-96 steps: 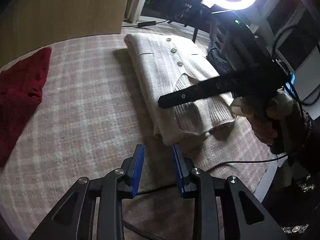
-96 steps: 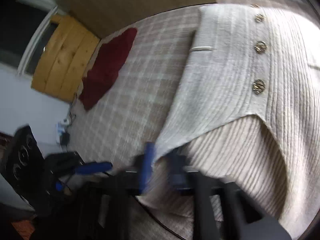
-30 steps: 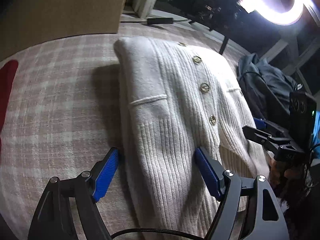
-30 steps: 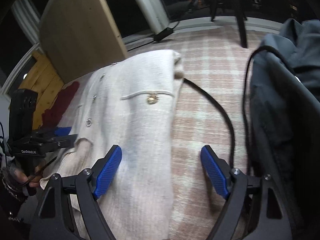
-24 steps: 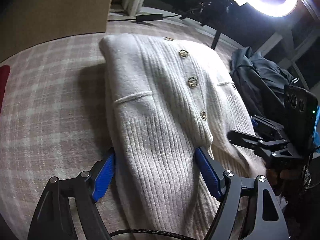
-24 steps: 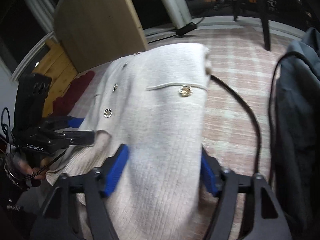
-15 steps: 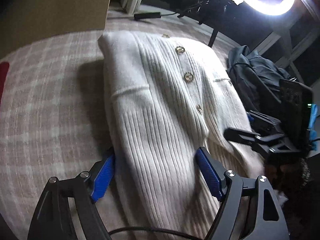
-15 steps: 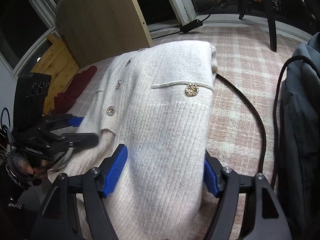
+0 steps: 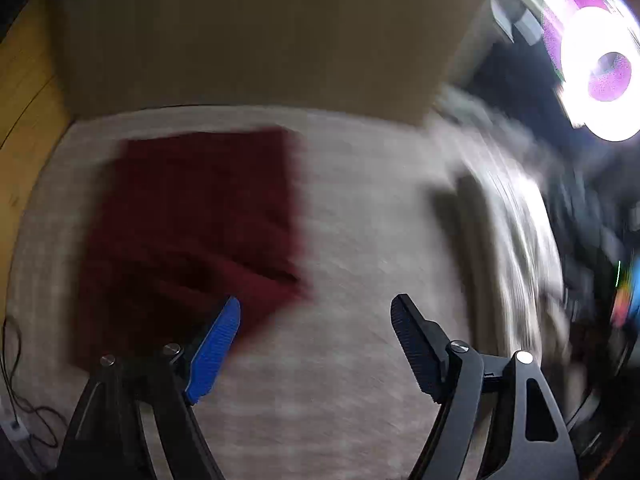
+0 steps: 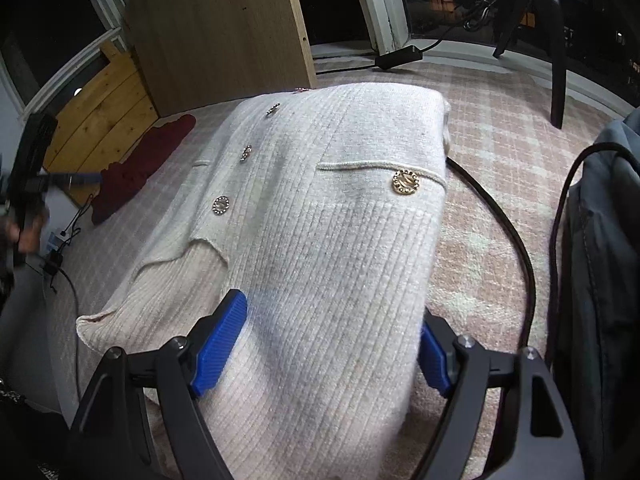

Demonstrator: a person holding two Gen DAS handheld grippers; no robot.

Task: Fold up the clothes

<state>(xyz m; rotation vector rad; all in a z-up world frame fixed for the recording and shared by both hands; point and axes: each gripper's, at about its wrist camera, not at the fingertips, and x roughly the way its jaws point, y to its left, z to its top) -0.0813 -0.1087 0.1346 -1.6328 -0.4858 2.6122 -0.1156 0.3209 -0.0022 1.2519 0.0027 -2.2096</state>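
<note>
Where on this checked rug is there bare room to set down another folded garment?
Bare rug lies between the red garment and the cream cardigan. A smaller patch lies beyond the cardigan, toward the chair leg. Crowded: the black cable and dark jacket beside the cardigan.

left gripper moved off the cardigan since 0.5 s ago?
Yes. The left gripper has swung away from the cream cardigan, which now blurs at its view's right edge, toward the red garment. Its jaws stand open over bare rug.
</note>
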